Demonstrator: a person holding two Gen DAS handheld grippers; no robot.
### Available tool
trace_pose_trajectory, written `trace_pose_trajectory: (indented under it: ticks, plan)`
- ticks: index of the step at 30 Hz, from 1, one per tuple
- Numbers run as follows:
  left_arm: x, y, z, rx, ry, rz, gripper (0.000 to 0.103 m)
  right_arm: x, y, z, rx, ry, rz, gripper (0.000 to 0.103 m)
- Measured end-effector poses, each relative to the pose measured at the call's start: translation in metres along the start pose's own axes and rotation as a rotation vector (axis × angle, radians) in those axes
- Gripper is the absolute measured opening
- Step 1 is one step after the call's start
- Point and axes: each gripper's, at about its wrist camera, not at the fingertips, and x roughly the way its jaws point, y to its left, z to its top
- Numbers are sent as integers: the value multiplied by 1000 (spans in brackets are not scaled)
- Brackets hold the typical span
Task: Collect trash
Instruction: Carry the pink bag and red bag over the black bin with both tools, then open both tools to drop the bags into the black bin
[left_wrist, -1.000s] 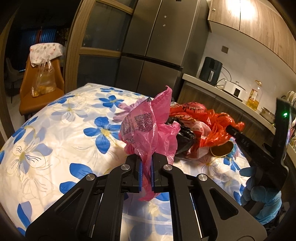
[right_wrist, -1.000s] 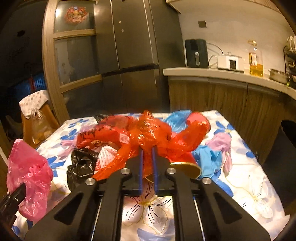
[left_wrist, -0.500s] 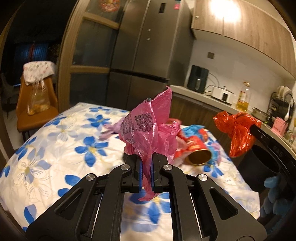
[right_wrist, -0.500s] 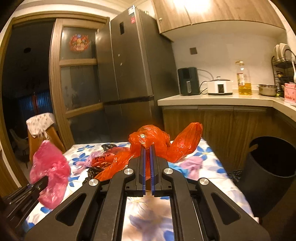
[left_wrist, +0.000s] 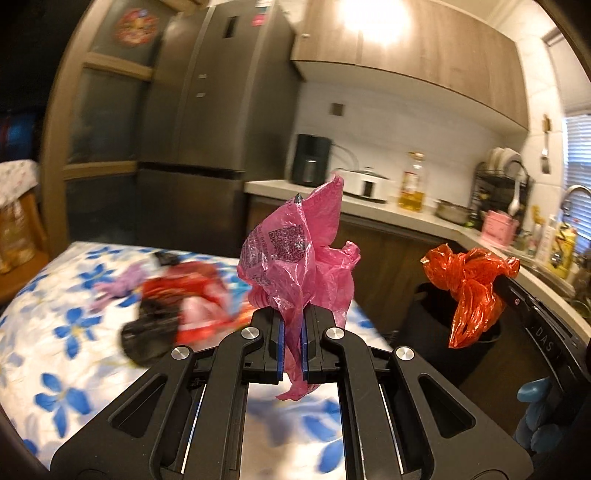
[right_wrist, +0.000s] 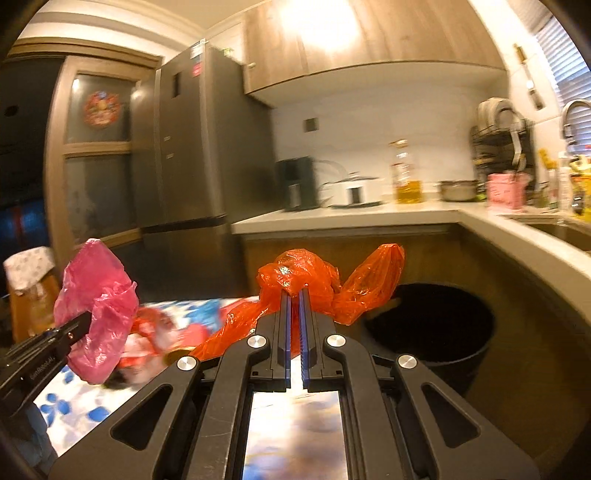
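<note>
Pink bag clamped in my left gripper, orange bag in my right gripper, lower right a black bin, mouth unobstructed. Table litter blurred.

The pink bag is thin crinkled plastic film with a soft sheen; the orange bag is glossier, wrinkled plastic. Each gripper looks like matt black plastic with bright metal screws. The fridge is brushed metal, the cabinets wood-grained, the bin matt black.
</note>
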Motion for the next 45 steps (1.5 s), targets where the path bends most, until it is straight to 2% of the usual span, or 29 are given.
trace_pose_trajectory:
  ticks: [9, 18, 28, 45]
  plan:
    - [47, -84, 12, 78, 3, -152, 5, 4, -68, 11, 43, -51, -168, 5]
    - [89, -150, 16, 131, 2, -252, 5, 21, -115, 17, 95, -65, -228, 5]
    - [128, -179, 9, 140, 43, -319, 5, 43, -129, 18, 93, -54, -231, 5]
    - [167, -199, -2, 142, 86, -377, 6, 70, -143, 15, 82, -35, -230, 5]
